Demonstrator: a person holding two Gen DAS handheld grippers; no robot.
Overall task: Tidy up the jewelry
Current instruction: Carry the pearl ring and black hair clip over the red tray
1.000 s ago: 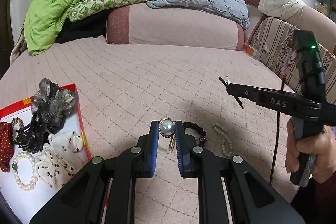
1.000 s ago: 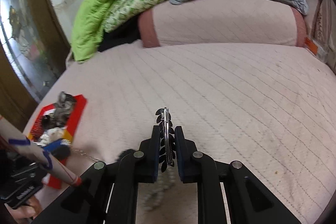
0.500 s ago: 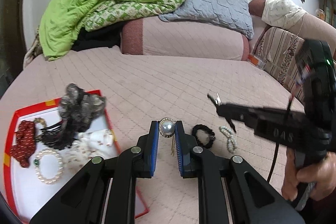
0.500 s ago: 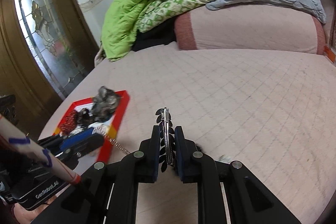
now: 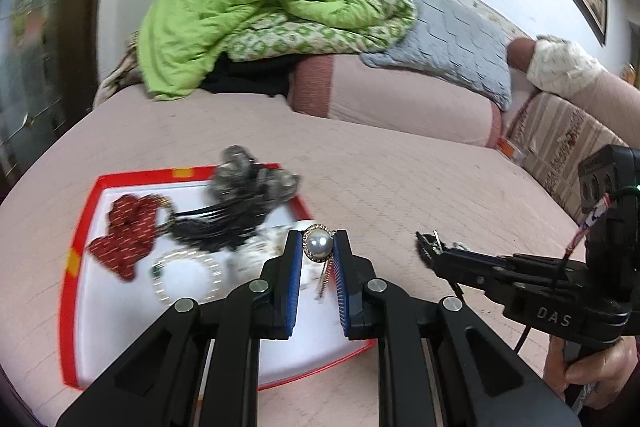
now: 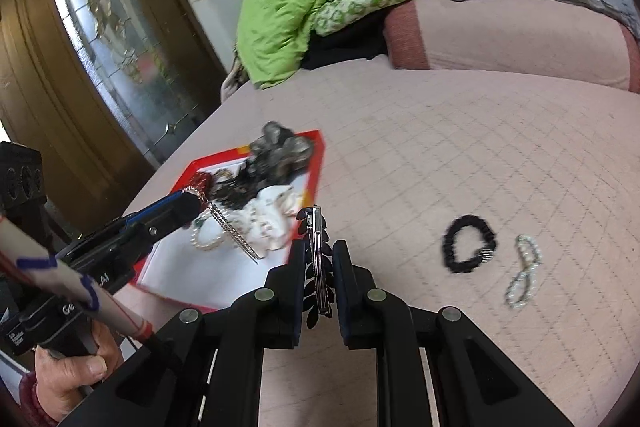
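Right now your left gripper (image 5: 317, 259) is clenched on a round pearl pendant with a gold rim (image 5: 318, 247), and a thin gold chain (image 5: 325, 279) hangs down from it between the blue pads. The pendant sits over the near right part of a flat white tray with a red rim (image 5: 67, 311).

Your right gripper (image 6: 318, 267) is clamped on a silver hair clip with black leaf shapes (image 6: 317, 263), which stands on its edge between the pads. It is just beside the right side of the tray, over the bed.

Inside the tray you can see a dark red dotted cloth bow (image 5: 128, 233), a grey puffy hair tie (image 5: 250, 179), a black claw clip (image 5: 216, 227), a white pearl bracelet (image 5: 188, 277) and a white dotted hair tie (image 6: 268, 219). They lie close together and some touch. Motion blurs them.

On the pink quilted bed cover (image 6: 460, 155), off to the right of the tray, lie a black bead bracelet (image 6: 468, 243) and a pale green bead bracelet (image 6: 522, 277). They are near each other but apart.

At the far end of the bed, a bright green blanket (image 5: 240, 11) and a grey quilted pillow (image 5: 456, 43) are piled on a long pink bolster (image 5: 400, 103). A brown door with a glass pane (image 6: 100, 39) stands to the left.
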